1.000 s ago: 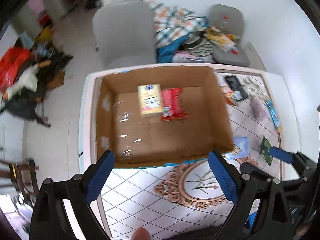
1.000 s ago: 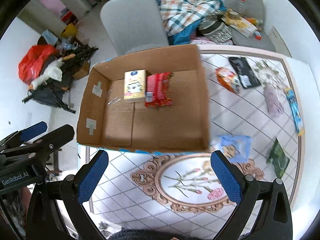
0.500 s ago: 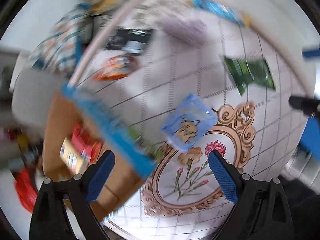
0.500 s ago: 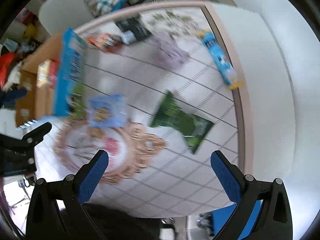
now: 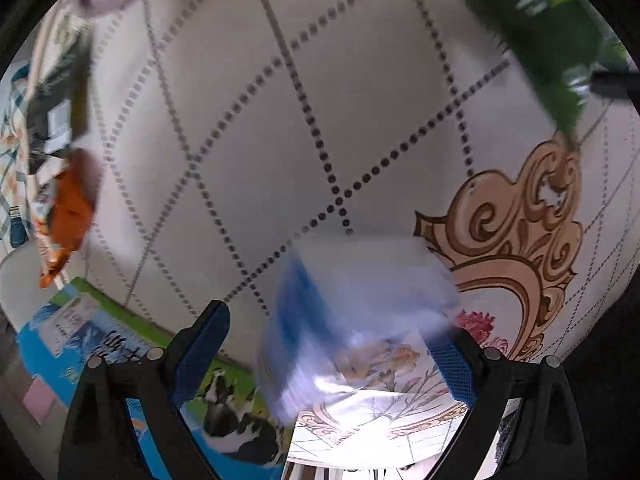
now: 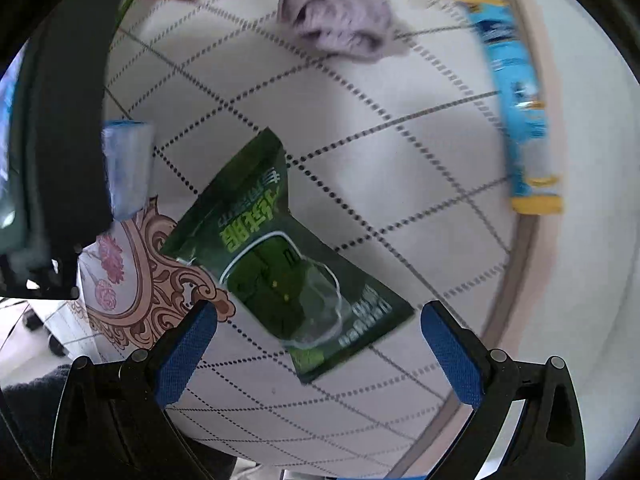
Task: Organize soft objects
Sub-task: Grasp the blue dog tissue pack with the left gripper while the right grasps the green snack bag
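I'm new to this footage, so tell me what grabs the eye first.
The dark green snack packet lies flat on the patterned tablecloth, between the right gripper's closing fingers, not yet touched. A blurred blue packet sits between the left gripper's open fingers. A crumpled lilac cloth lies farther back.

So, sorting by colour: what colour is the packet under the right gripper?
Dark green packet with light green lettering; clearest in the right wrist view.

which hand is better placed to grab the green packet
Right. The green packet lies flat just ahead of the right gripper, whose jaws are closing. The left gripper straddles the blue packet.
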